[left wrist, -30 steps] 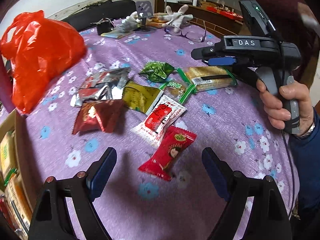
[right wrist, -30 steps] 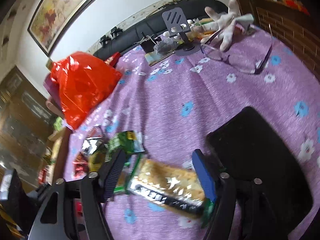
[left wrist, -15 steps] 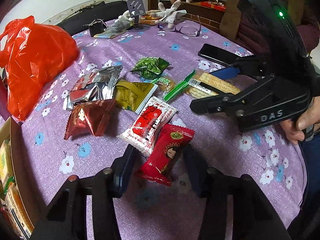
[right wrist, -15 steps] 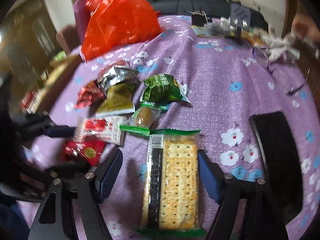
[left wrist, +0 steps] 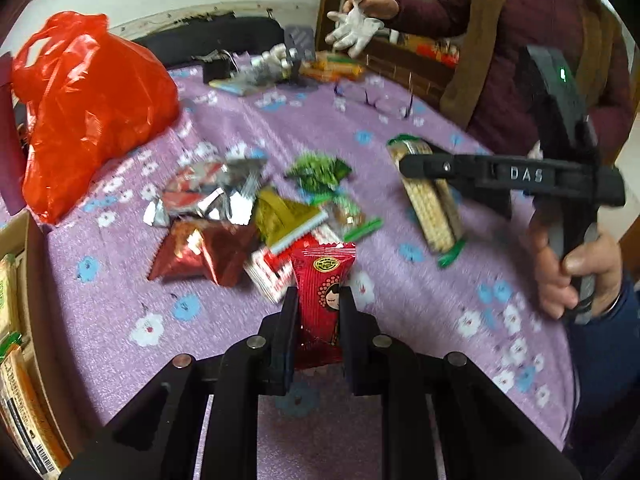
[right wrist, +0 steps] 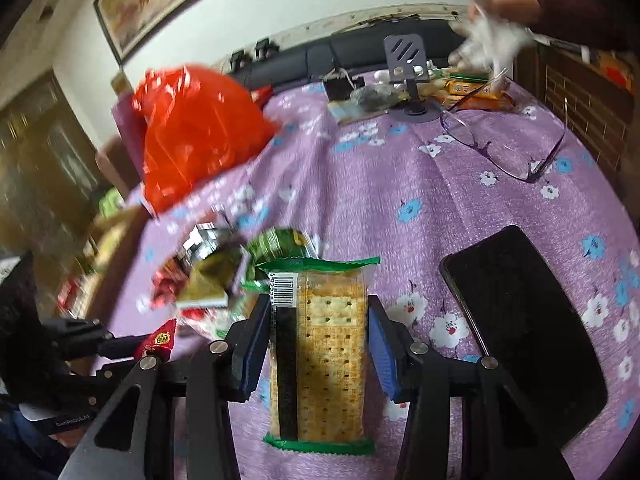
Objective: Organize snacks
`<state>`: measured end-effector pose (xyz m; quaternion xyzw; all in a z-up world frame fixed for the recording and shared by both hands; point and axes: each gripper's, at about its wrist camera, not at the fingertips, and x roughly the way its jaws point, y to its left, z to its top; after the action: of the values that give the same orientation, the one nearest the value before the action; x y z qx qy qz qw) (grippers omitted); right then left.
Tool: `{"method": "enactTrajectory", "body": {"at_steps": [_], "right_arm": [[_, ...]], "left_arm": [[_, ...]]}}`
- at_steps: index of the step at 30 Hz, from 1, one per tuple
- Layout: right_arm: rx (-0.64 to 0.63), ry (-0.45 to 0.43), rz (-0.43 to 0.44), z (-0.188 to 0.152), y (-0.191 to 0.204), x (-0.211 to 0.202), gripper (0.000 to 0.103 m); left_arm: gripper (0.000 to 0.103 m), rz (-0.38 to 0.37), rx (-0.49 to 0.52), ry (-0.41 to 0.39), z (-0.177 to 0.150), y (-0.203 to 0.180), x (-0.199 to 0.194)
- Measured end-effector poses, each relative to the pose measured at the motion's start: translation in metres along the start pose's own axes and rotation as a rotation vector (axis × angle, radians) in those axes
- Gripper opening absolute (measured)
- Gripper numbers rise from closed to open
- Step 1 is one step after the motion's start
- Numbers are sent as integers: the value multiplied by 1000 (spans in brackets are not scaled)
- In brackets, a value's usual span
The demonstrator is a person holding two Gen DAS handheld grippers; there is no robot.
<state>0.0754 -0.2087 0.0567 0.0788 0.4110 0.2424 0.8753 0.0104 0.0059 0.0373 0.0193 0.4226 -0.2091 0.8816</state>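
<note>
My left gripper (left wrist: 319,304) is shut on a red snack packet (left wrist: 322,280) with a cartoon face and holds it above the purple flowered tablecloth (left wrist: 400,288). My right gripper (right wrist: 316,316) is shut on a long cracker pack (right wrist: 318,344) with green ends, lifted off the cloth; it also shows in the left wrist view (left wrist: 430,200). A heap of snack packets (left wrist: 240,216), red, silver, gold and green, lies on the cloth ahead of the left gripper.
A red plastic bag (left wrist: 88,108) sits at the back left. A cardboard box with snacks (left wrist: 12,320) stands at the left edge. A black phone (right wrist: 524,328) and glasses (right wrist: 500,148) lie right. Another person (left wrist: 520,40) stands behind the table.
Both grippers have closed: the left on the red packet, the right on the cracker pack. Both packs have come up off the cloth.
</note>
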Motion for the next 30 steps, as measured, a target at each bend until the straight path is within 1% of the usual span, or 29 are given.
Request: {"method": "enactTrajectory", "body": {"at_steps": [3,5,8,11,14,18,21,24,26,30], "right_arm": [[3,-20,12,1,3,-2,50],[-11,-24,-1,1,7,0,50],[-26,-32,-5,0,11,1,50],[-23,-49,6,0,10,0,50],[-16,-71,15,1,9,-3,50],[-14,-94,21,2,10,-5,50],[8,-92,21,4,10,-4,50],[31,-104,40,8,19,-10,50],[17,-90,48,10,33,-11,50],[-30,-56,30,17,71,-6,50]], "left_arm": [[18,-7,-32,-30,2,6,-6],[18,0,-48,-46,3,9,-9],[18,45,-60,-72,6,12,-11],[18,75,-86,-79,8,18,-10],[18,162,-99,-122,9,22,-14],[18,227,-131,-180,11,30,-24],[18,238,-163,-199,11,38,-29],[18,232,-188,-200,10,44,-32],[18,227,-192,-197,9,45,-33],[18,215,-198,-200,7,44,-37]]}}
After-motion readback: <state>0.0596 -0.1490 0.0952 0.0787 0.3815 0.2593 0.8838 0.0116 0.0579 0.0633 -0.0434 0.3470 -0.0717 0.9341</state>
